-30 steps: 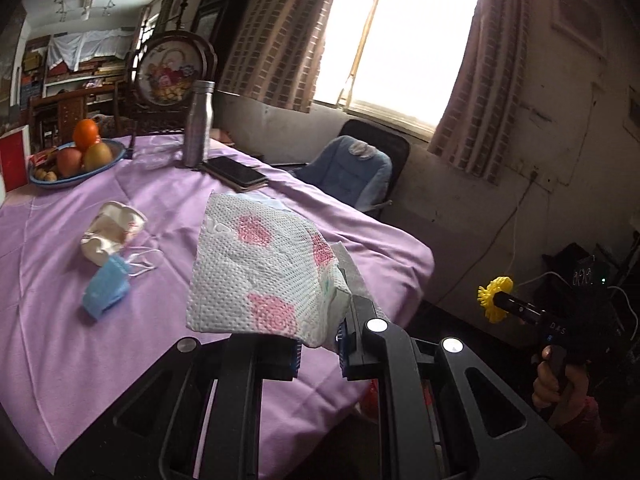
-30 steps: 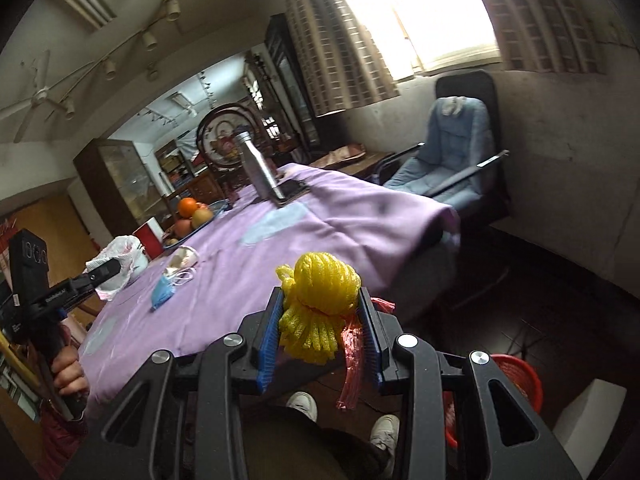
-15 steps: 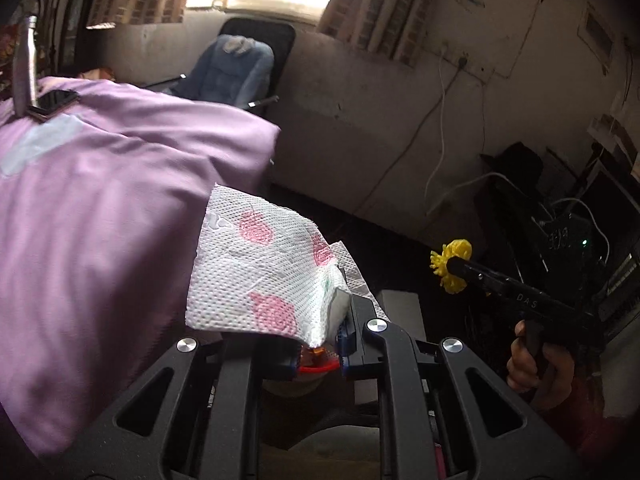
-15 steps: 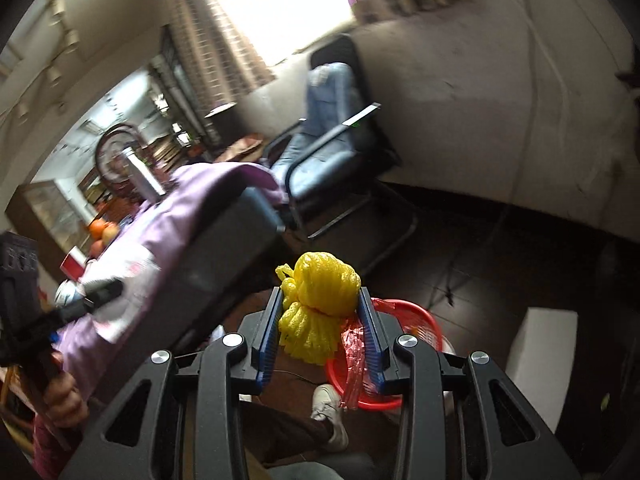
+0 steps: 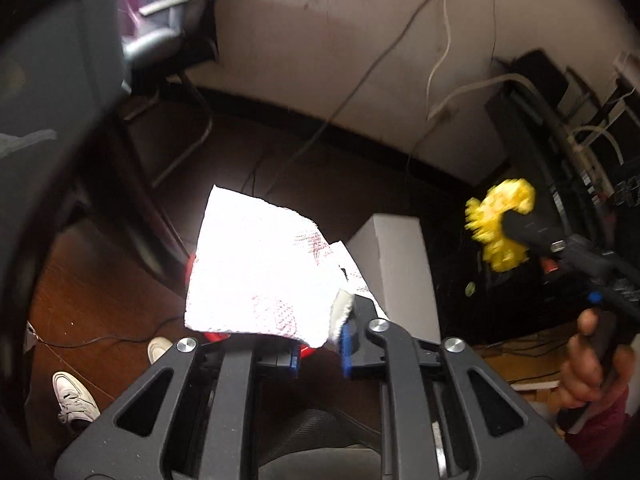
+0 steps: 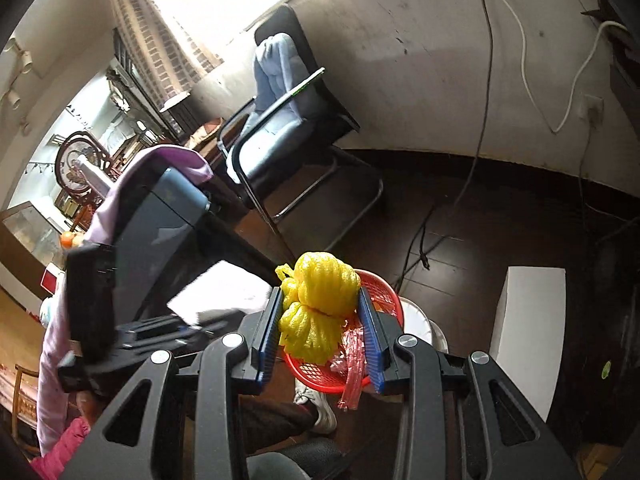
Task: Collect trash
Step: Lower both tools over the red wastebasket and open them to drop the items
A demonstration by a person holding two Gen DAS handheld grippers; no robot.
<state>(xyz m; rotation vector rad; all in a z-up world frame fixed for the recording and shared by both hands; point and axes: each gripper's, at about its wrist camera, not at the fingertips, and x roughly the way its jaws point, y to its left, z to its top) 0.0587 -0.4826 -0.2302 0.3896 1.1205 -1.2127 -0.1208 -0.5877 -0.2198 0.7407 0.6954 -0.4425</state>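
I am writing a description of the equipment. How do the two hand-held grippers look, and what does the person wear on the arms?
Both the left gripper and the right gripper are black frames with triangular cut-outs, round silver bolts and blue ribbed pads. The right gripper's handle bears a small red part and a blue one. The sleeve on the right arm is dark pink.

Setting: lived-in home, dining room. Beyond the right gripper [image 6: 320, 330], up-left, a purple-clothed worktop [image 6: 160, 164] is carrying fruit; a cushioned office chair [image 6: 280, 108] is sitting ahead under a curtained window [image 6: 192, 28]. Cables are trailing down the scuffed wall [image 6: 440, 60] onto dark wooden floor [image 6: 460, 232].
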